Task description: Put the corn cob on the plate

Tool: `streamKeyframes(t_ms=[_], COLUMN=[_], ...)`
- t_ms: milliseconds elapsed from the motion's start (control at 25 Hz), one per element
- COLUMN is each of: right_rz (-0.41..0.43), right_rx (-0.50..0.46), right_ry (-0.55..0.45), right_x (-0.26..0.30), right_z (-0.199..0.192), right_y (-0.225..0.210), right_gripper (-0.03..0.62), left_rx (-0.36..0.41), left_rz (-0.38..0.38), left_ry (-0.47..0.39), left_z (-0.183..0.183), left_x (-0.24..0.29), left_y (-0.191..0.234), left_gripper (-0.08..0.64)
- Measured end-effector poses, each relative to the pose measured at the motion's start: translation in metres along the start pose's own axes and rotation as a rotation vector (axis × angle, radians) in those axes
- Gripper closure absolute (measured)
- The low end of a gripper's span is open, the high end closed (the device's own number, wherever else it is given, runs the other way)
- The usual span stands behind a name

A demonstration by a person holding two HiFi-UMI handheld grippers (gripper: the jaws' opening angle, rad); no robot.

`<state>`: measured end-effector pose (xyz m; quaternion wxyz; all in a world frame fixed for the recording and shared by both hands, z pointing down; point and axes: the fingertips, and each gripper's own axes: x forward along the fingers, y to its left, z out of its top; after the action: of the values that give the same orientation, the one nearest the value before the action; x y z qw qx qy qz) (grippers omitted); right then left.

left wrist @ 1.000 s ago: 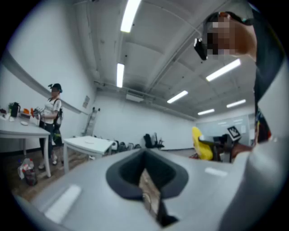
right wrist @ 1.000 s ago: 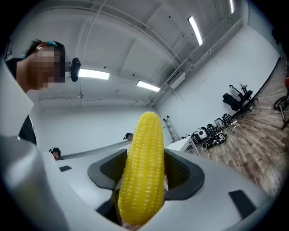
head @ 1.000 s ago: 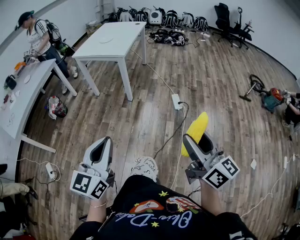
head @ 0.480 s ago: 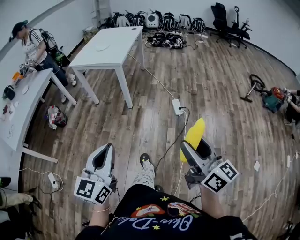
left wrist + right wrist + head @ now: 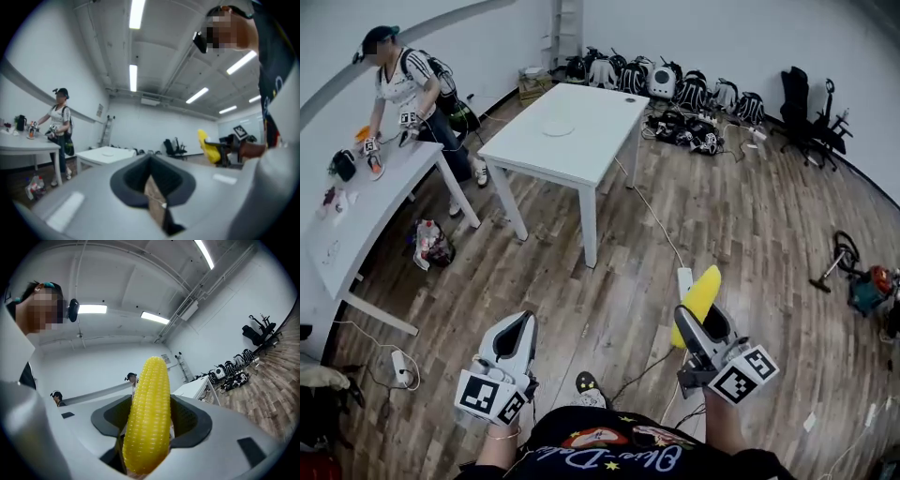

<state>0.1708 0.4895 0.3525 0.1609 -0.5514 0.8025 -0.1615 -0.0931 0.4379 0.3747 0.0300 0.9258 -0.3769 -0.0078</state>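
A yellow corn cob [image 5: 697, 292] [image 5: 147, 413] stands upright between the jaws of my right gripper [image 5: 701, 320] [image 5: 149, 427], which is shut on it, low at the right of the head view. My left gripper [image 5: 514, 339] [image 5: 152, 187] is held low at the left, jaws together with nothing between them. A pale plate [image 5: 556, 129] lies on the white table [image 5: 581, 159] ahead, well beyond both grippers. The cob [image 5: 207, 147] also shows at the right of the left gripper view.
A second white table [image 5: 356, 225] runs along the left wall, where a person [image 5: 412, 89] stands. A power strip [image 5: 684, 279] and cables lie on the wood floor. Backpacks [image 5: 675, 89], office chairs [image 5: 806, 117] and a vacuum [image 5: 839, 255] line the far side.
The view has moved forward and to the left: the white table with the plate now sits nearer and more central. Both grippers keep their pose, the right still holding the cob.
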Motion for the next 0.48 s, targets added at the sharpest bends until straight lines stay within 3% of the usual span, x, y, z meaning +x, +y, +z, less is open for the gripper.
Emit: streamKeyframes(t_ms=[160,480], right_rz=[0.064,0.119], right_rx=[-0.016,0.033], right_ry=[0.016,0.093], right_x=[0.086,0.196], right_z=[0.008,-0.002], right_y=[-0.015,-0.048], right_gripper=[0.337,0.337], left_rx=[0.003,-0.017], left_rz=[0.09,0.178], left_ry=[-0.021,-0.002], left_z=[0.005,-0.004], left_x=[0.025,0.084], left_y=[0.064,0.139], left_gripper=[0.572,0.572])
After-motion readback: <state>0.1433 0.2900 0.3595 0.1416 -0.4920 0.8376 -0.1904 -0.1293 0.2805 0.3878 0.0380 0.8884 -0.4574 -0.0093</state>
